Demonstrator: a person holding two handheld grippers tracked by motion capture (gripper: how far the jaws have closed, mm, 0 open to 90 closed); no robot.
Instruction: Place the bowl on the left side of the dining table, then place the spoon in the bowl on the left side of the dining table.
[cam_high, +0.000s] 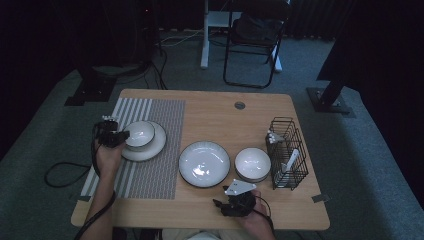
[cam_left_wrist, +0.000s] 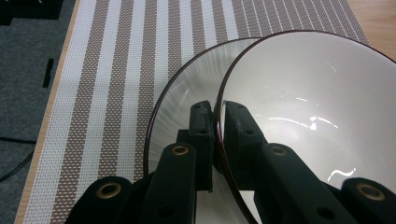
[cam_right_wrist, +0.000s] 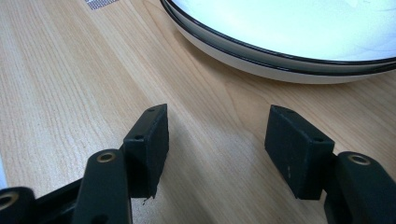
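A wide white plate with dark rim lies on the bare wood just ahead of the open jaws; a smaller white bowl sits beside it; a black wire rack stands further off; a folding chair waits behind the table.

Bowl cropped at right edge; white utensils in rack too small

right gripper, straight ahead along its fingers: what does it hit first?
Most likely the near rim of the plate. The right gripper is open, with bare table between fingers and rim; the exact gap is hard to judge.
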